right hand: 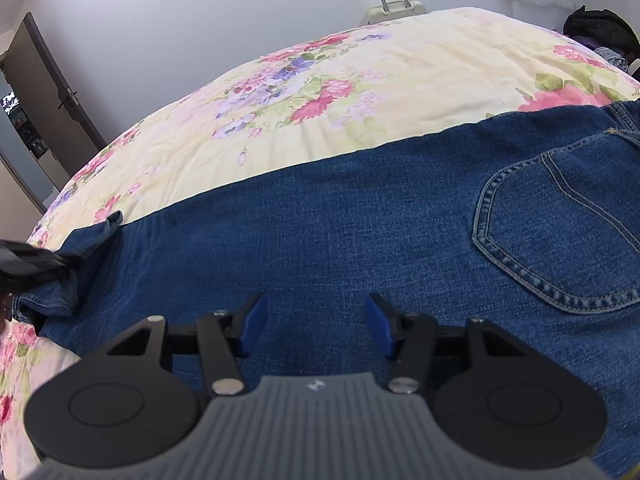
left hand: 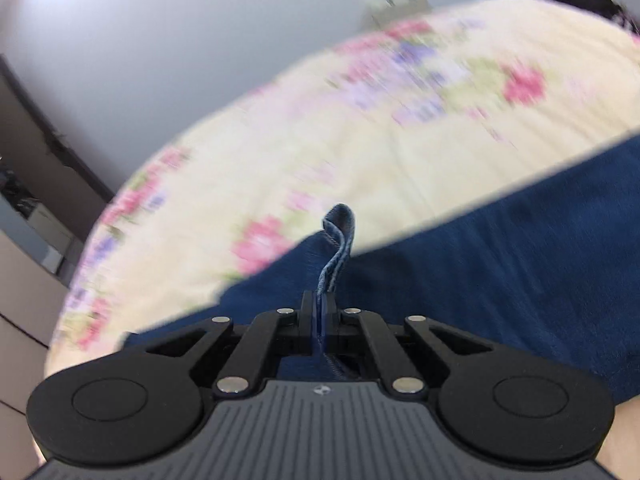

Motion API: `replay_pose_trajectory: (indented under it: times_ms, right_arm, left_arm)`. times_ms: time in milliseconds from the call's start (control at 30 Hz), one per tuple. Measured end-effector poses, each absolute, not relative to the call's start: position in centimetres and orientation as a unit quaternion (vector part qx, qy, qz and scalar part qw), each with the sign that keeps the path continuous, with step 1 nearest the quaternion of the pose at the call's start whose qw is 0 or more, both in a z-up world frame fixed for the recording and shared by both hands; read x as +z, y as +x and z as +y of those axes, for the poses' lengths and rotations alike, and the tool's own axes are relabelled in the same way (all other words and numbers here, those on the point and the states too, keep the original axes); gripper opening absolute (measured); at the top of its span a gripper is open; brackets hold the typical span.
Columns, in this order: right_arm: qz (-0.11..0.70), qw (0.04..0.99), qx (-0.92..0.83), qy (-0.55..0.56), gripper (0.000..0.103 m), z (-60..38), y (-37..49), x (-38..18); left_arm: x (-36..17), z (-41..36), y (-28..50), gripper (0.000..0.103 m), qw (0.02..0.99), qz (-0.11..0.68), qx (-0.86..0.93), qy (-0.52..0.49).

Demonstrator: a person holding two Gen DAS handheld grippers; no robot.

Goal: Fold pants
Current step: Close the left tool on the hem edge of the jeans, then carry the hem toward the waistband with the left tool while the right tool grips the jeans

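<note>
Blue denim pants (right hand: 360, 216) lie flat across a floral bedspread (right hand: 360, 80), back pocket (right hand: 560, 240) toward the right. In the left wrist view my left gripper (left hand: 319, 300) is shut on the hem of a pant leg (left hand: 336, 248), a fold of denim standing up between its pads, lifted off the bed. In the right wrist view that same gripper (right hand: 60, 260) appears at the far left, pinching the bunched leg end. My right gripper (right hand: 316, 320) hovers open just over the thigh of the pants, with nothing between its blue pads (right hand: 252, 320).
The bed fills most of both views. A pale suitcase (right hand: 394, 10) stands behind its far edge by the wall. A dark door (right hand: 48, 92) is at the left. Dark clothing (right hand: 600, 28) is piled at the bed's far right corner.
</note>
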State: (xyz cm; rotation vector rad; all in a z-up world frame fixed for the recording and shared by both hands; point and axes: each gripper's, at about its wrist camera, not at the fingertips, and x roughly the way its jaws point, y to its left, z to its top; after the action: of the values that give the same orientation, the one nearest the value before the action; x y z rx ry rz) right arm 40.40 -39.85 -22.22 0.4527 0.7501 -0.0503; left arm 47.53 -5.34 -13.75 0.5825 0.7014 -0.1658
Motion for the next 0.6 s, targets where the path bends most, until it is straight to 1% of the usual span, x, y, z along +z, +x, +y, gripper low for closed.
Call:
replay_pose_trajectory:
  times_ms: [67,133,233,433,600]
  right_arm:
    - [0.363,0.906,-0.025,0.218,0.052,-39.8,40.4,-22.2]
    - [0.363,0.906,-0.026,0.215,0.052,-39.6,40.4,-22.2]
    - [0.362,0.908,-0.029,0.208,0.052,-39.3,40.4,-22.1]
    - [0.356,0.912,-0.039,0.199,0.051,-39.2,40.1,-22.0]
    - [0.352,0.916,-0.061,0.185,0.051,-39.2,40.1,-21.7]
  left_arm:
    - [-10.5,-1.9,48.3,0.001,0.907,0.325,-0.053,0.263]
    - [-8.4,1.5,49.6,0.001,0.914,0.325,-0.030,0.241]
    - [-7.3,6.7,51.7,0.001,0.917,0.335,0.006,0.218]
    - [-10.4,15.0,55.9,0.001,0.903,0.368,0.088,0.205]
    - [-13.7,21.1,57.3,0.002,0.895,0.401,0.122,0.156]
